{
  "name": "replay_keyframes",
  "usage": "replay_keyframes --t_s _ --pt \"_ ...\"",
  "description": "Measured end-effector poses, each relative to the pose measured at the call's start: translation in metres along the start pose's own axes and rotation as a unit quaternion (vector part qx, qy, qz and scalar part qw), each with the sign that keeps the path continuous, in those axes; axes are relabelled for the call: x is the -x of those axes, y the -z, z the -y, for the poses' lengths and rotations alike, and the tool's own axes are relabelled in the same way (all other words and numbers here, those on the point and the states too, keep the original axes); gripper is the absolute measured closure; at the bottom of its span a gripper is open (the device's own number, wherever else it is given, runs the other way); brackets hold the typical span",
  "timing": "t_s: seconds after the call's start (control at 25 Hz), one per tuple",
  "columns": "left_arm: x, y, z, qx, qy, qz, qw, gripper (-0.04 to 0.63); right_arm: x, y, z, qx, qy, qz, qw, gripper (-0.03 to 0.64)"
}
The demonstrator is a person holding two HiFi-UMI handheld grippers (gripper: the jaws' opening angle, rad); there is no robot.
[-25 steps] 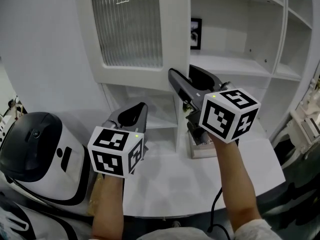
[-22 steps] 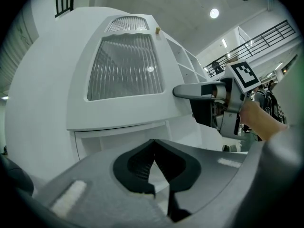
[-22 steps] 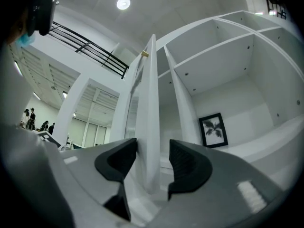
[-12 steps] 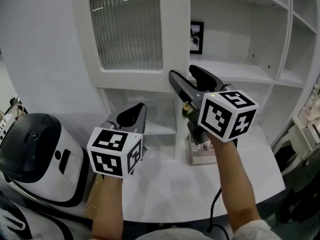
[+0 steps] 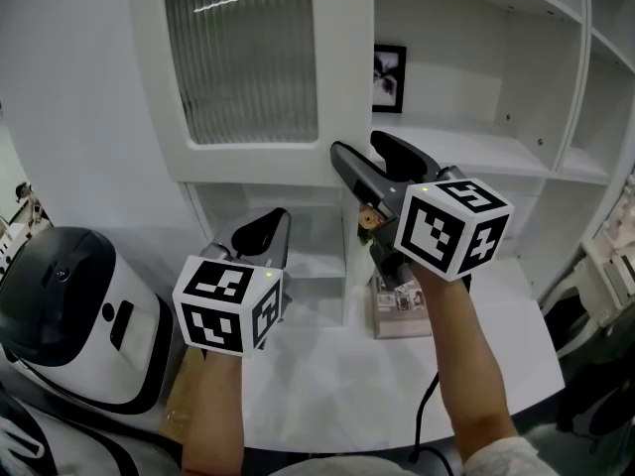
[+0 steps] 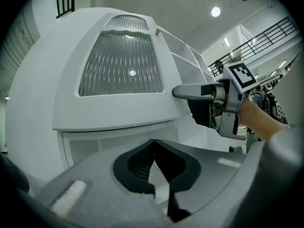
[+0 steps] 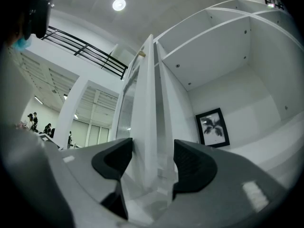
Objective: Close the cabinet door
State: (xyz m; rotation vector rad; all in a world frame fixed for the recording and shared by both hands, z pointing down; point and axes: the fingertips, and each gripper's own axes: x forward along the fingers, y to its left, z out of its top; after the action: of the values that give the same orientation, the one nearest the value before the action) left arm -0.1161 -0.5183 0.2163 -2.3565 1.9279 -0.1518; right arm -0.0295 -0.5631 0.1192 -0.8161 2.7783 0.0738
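The white cabinet door [image 5: 238, 58], with a ribbed glass pane, stands partly open on the left of the open shelving [image 5: 466, 147]. My right gripper [image 5: 359, 149] straddles the door's free edge [image 7: 148, 127]. Its jaws have just been opening, and the edge is between them with a gap on the right side. Its dark pads [image 7: 194, 163] show on either side of the edge. My left gripper [image 5: 270, 221] hangs lower and to the left, below the door's bottom rail [image 6: 114, 122]. It is shut with nothing in it [image 6: 154, 148].
A framed black-and-white picture [image 5: 389, 77] leans at the back of the middle shelf. A flat book or box [image 5: 402, 310] lies on the white counter [image 5: 327, 375]. A rounded white and black machine [image 5: 69, 315] stands at the lower left.
The door's face has drifted slightly left and fills more of the head view. Both grippers have shifted a little with it. The right jaws still sit around the door's edge.
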Motion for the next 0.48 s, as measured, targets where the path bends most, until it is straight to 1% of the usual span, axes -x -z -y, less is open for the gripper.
replay_keyframes --t_s 0.32,0.48 --pt "-0.014 0.006 -0.002 0.009 -0.004 -0.001 1.0 0.598 -0.01 0.001 0.01 0.011 -0.005 -0.003 1.0 0.342" --pt "-0.015 0.005 -0.006 0.009 -0.01 -0.001 0.9999 0.598 -0.013 0.002 0.015 0.018 -0.001 -0.002 1.0 0.342"
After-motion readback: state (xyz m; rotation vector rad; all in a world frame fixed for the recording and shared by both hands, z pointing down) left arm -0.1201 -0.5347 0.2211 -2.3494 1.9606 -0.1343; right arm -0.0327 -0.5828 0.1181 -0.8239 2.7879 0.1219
